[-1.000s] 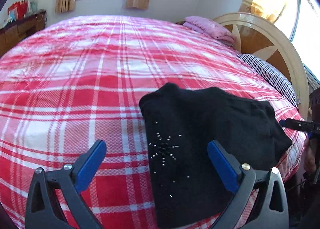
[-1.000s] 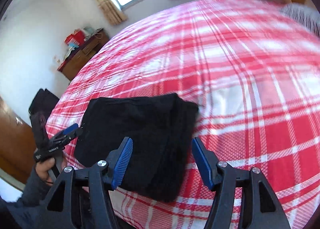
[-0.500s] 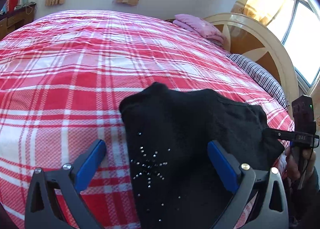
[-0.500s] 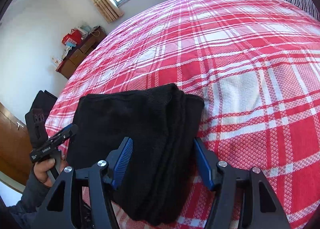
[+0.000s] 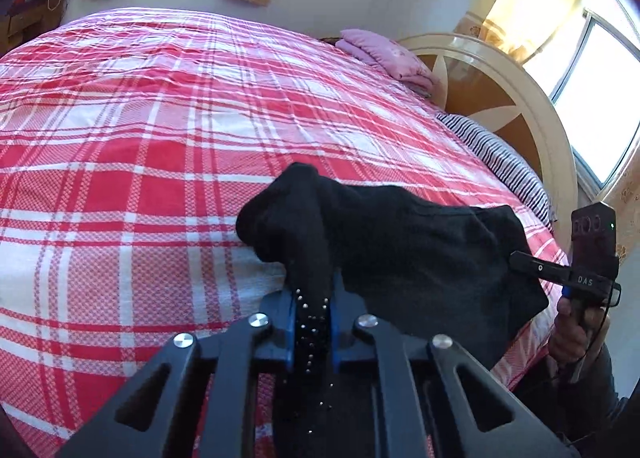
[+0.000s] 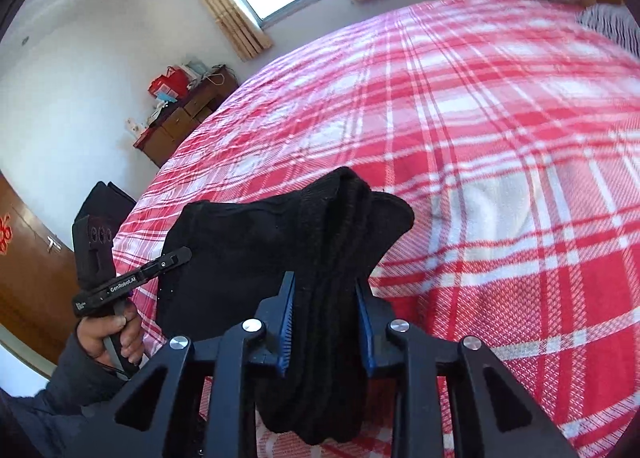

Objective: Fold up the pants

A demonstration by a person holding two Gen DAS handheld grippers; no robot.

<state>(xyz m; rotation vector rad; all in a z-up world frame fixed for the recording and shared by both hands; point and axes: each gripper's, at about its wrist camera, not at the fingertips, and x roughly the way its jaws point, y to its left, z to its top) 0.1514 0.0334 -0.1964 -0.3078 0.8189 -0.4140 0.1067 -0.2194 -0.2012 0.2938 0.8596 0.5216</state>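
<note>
The black pants [image 5: 404,242] lie folded in a thick bundle at the near edge of the red plaid bed [image 5: 160,146]. My left gripper [image 5: 313,300] is shut on the bundle's left end, where small silver studs show between the blue pads. My right gripper [image 6: 325,298] is shut on the thick right end of the pants [image 6: 256,246], whose layers bunch up between the pads. In each view the other gripper appears at the far end of the bundle, the right gripper [image 5: 520,260] here and the left gripper [image 6: 176,258] there.
A folded pink blanket [image 5: 384,56] and a striped pillow [image 5: 496,162] lie by the headboard [image 5: 516,98]. A wooden dresser [image 6: 180,118] with red bags stands by the far wall. A dark bag [image 6: 106,198] stands beside the bed.
Both grippers have closed from wide open onto the two ends of the folded pants. The fabric now bunches up between the pads.
</note>
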